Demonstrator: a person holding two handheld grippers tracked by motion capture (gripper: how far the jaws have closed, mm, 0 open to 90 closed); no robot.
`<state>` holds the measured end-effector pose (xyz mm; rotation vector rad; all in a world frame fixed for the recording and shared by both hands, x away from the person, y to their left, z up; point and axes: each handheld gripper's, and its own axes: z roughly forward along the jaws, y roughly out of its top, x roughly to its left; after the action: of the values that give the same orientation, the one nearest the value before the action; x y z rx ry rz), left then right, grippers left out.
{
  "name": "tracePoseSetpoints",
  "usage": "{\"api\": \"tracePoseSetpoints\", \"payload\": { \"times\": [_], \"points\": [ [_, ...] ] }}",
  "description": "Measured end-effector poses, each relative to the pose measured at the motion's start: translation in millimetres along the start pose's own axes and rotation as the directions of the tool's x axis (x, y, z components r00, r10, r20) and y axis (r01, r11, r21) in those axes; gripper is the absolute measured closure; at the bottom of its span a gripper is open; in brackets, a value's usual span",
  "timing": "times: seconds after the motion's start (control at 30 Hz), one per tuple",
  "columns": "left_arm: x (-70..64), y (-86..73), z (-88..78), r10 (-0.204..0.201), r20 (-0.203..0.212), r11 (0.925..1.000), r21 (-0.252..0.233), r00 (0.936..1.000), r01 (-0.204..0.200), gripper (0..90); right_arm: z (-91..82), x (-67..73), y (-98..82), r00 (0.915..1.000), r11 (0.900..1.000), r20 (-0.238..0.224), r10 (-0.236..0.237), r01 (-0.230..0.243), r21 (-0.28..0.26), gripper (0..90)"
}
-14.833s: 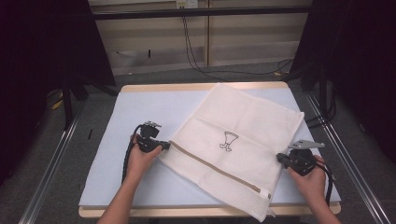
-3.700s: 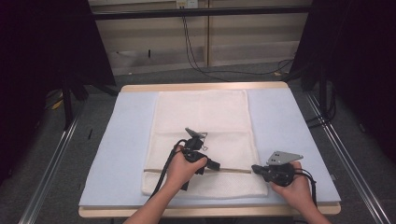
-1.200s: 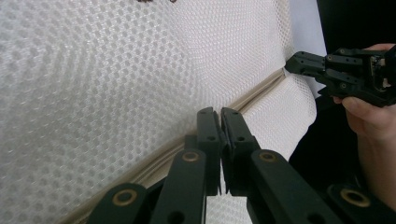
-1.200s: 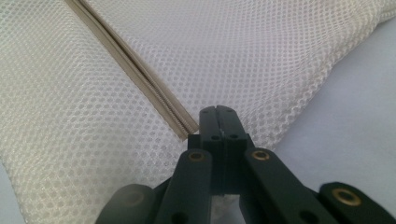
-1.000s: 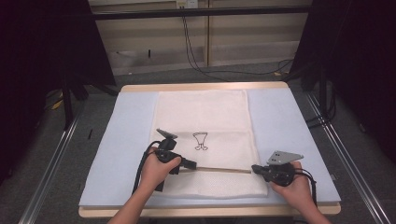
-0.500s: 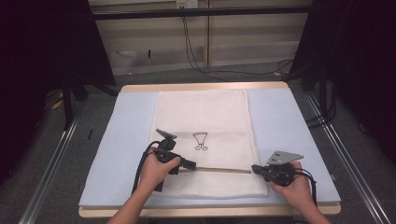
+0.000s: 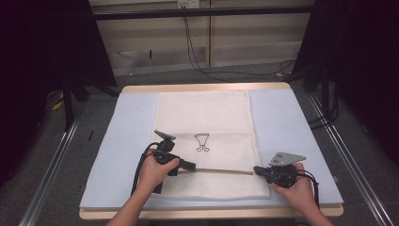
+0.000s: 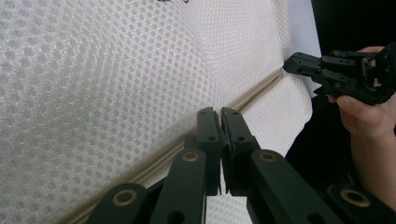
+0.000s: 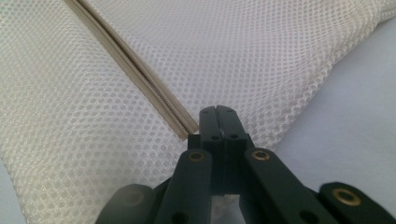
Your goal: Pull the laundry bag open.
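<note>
We've got both claws pinched tight on the mesh bag's (image 7: pixel 204 117) zipper (image 7: pixel 221 171): left gripper (image 7: pixel 192 166) mid-zipper, right gripper (image 7: pixel 257 169) at its end.

My left gripper (image 7: pixel 190 165) points right, jaws fully closed, my left hand (image 7: pixel 155 170) wrapped around its body. My right gripper (image 7: pixel 258 169) points left, jaws fully closed, my right hand (image 7: pixel 295 189) holding it from behind.

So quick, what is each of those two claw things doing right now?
Left gripper: jaws shut at the zipper of the mesh bag.
Right gripper: jaws shut at the zipper's end.
</note>
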<state>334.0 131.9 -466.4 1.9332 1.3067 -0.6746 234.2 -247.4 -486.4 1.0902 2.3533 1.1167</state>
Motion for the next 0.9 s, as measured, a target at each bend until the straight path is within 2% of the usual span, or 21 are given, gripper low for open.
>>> {"api": "tracePoseSetpoints", "payload": {
  "times": [0.1, 0.13, 0.17, 0.27, 0.4, 0.43, 0.5, 0.53, 0.57, 0.6, 0.73, 0.8, 0.87, 0.9],
  "points": [
    [1.9, -0.2, -2.8, -0.003, -0.008, 1.0000, -0.005, 1.0000, 0.003, 87.3, 0.1, 0.0, 0.0, 1.0000, 1.000, 0.000, 0.001, -0.001, -0.001, 90.0],
    [3.0, -0.8, -3.6, -0.006, 0.015, 1.0000, -0.004, 0.9999, 0.006, 87.3, 0.2, -0.1, 0.0, 1.0000, 1.000, -0.001, 0.000, 0.000, -0.002, 90.0],
    [3.6, -0.9, -4.7, 0.001, 0.002, 1.0000, -0.003, 1.0000, -0.001, 87.3, 0.1, -0.2, 0.1, 1.0000, 1.000, -0.004, 0.001, -0.001, -0.001, 90.0],
    [3.7, -1.7, -6.3, -0.007, -0.002, 1.0000, -0.005, 1.0000, 0.007, 87.3, 0.2, -0.2, 0.0, 1.0000, 1.000, -0.003, 0.001, -0.001, -0.001, 90.0],
    [4.7, -2.3, -7.6, -0.016, 0.007, 0.9998, -0.014, 0.9999, 0.016, 87.3, 0.2, -0.2, 0.0, 1.0000, 1.000, -0.003, 0.002, -0.002, -0.002, 90.0],
    [5.2, -2.2, -8.3, -0.004, -0.006, 1.0000, -0.009, 1.0000, 0.004, 87.3, 0.2, -0.2, 0.0, 1.0000, 1.000, -0.003, 0.003, -0.003, -0.002, 90.0],
    [6.8, -2.5, -9.7, -0.001, -0.004, 0.9999, -0.010, 1.0000, 0.001, 87.3, 0.2, -0.3, 0.0, 1.0000, 1.000, -0.003, 0.005, -0.005, -0.002, 90.0],
    [6.4, -3.2, -9.7, -0.016, 0.006, 0.9997, -0.019, 0.9998, 0.016, 87.3, 0.1, -0.2, 0.0, 1.0000, 1.000, -0.003, 0.005, -0.005, -0.002, 90.0],
    [7.5, -3.5, -10.8, -0.011, -0.006, 0.9997, -0.020, 0.9999, 0.011, 87.3, 0.2, -0.2, -0.1, 1.0000, 1.000, -0.003, 0.005, -0.005, -0.002, 90.0],
    [7.8, -3.9, -11.2, -0.019, 0.012, 0.9996, -0.023, 0.9997, 0.019, 87.3, 0.2, -0.3, -0.1, 1.0000, 1.000, -0.003, 0.004, -0.004, -0.002, 90.0],
    [8.9, -4.3, -12.9, -0.015, -0.012, 0.9996, -0.024, 0.9998, 0.015, 87.3, 0.3, -0.5, -0.1, 1.0000, 1.000, -0.006, 0.005, -0.005, -0.004, 90.0],
    [9.7, -4.7, -13.2, -0.026, 0.013, 0.9993, -0.028, 0.9996, 0.026, 87.3, 0.2, -0.2, 0.0, 1.0000, 1.000, -0.002, 0.004, -0.004, -0.002, 90.0],
    [9.5, -5.0, -14.1, -0.020, -0.005, 0.9994, -0.028, 0.9998, 0.020, 87.3, 0.2, -0.2, -0.1, 1.0000, 1.000, -0.002, 0.005, -0.005, -0.002, 90.0],
    [9.2, -5.1, -14.7, -0.028, -0.001, 0.9993, -0.025, 0.9996, 0.027, 87.3, 0.2, -0.2, -0.1, 1.0000, 1.000, -0.002, 0.005, -0.005, -0.002, 90.0]
  ]
}}
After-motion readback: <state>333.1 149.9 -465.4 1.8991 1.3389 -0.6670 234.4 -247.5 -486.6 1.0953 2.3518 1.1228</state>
